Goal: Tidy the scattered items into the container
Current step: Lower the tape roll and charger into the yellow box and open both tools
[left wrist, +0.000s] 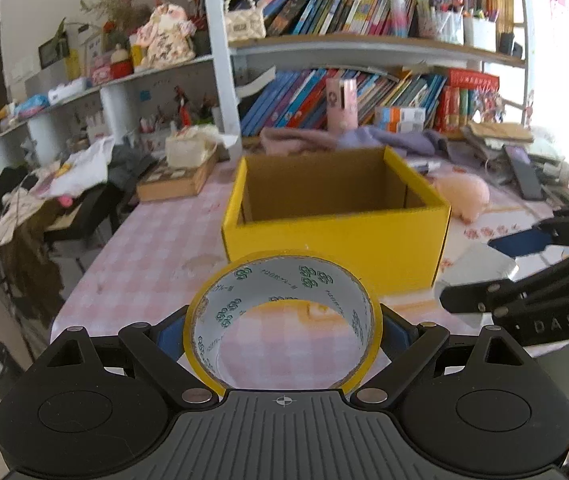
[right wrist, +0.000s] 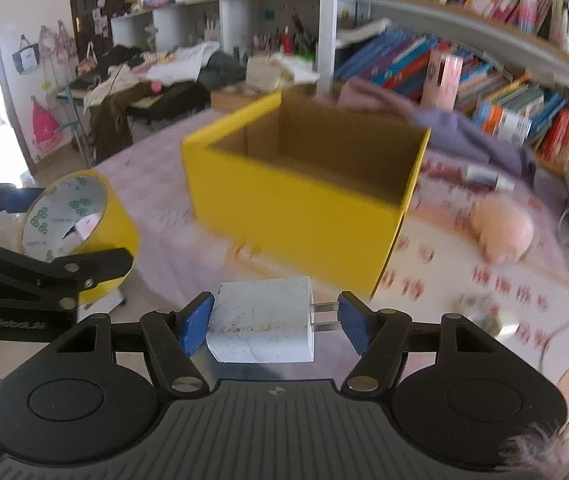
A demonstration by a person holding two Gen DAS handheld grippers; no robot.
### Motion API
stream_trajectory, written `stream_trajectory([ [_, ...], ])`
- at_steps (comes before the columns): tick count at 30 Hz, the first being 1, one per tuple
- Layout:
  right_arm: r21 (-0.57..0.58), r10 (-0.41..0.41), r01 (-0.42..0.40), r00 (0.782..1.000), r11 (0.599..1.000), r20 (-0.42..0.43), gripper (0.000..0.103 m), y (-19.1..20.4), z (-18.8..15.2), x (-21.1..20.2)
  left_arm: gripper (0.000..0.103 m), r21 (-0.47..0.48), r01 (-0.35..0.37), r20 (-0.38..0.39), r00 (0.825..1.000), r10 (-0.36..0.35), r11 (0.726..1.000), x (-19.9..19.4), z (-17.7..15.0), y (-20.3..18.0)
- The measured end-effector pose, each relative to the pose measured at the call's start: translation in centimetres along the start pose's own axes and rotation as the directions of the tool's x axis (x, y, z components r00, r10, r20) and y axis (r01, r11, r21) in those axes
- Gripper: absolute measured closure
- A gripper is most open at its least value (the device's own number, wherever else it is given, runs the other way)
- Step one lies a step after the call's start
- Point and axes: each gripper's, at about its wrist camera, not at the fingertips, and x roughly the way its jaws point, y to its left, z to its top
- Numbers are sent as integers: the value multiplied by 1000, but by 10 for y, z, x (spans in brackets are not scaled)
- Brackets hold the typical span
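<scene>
Left tool (left wrist: 283, 334) clamps a glossy yellow tape ring (left wrist: 283, 320); right tool (right wrist: 274, 320) pinches a blocky white charger (right wrist: 260, 320).

— What is seen of the tape (left wrist: 282, 320) and charger (right wrist: 260, 320)?
— A yellow roll is held on edge; a white plug block, prongs toward 3 o'clock, is clamped.
— And the box (left wrist: 336, 216)?
— Yellow, open-topped, seen at 12 o'clock, apparently empty.
</scene>
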Motion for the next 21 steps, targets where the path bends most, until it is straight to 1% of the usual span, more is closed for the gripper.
stream_trajectory([
  [4, -50, -14, 17, 998, 999, 54, 38, -12, 27, 2, 10, 40, 17, 41, 999, -19, 999, 12, 28, 4],
  [7, -104, -8, 17, 996, 994, 87, 38, -23, 50, 9, 10, 67, 44, 59, 997, -48, 997, 28, 52, 7],
  [10, -194, -11, 34, 993, 980, 117, 38, -34, 73, 21, 10, 120, 79, 55, 995, -86, 990, 53, 75, 10],
  [12, -272, -38, 76, 989, 959, 142, 38, -42, 89, 35, 10, 179, 91, 46, 994, -101, 979, 70, 88, 8],
  [14, -338, -62, 109, 987, 935, 148, 38, -51, 101, 52, 10, 244, 98, 25, 994, -107, 965, 89, 100, 7],
  [17, -443, -48, 94, 992, 892, 114, 38, -63, 119, 79, 10, 325, 101, -17, 995, -101, 940, 125, 117, 3],
  [19, -519, -36, 79, 995, 851, 93, 38, -67, 128, 98, 10, 358, 103, -52, 995, -90, 928, 148, 123, 0],
  [21, -578, -21, 58, 997, 814, 70, 37, -70, 134, 118, 10, 402, 90, -69, 995, -68, 911, 168, 126, -5],
])
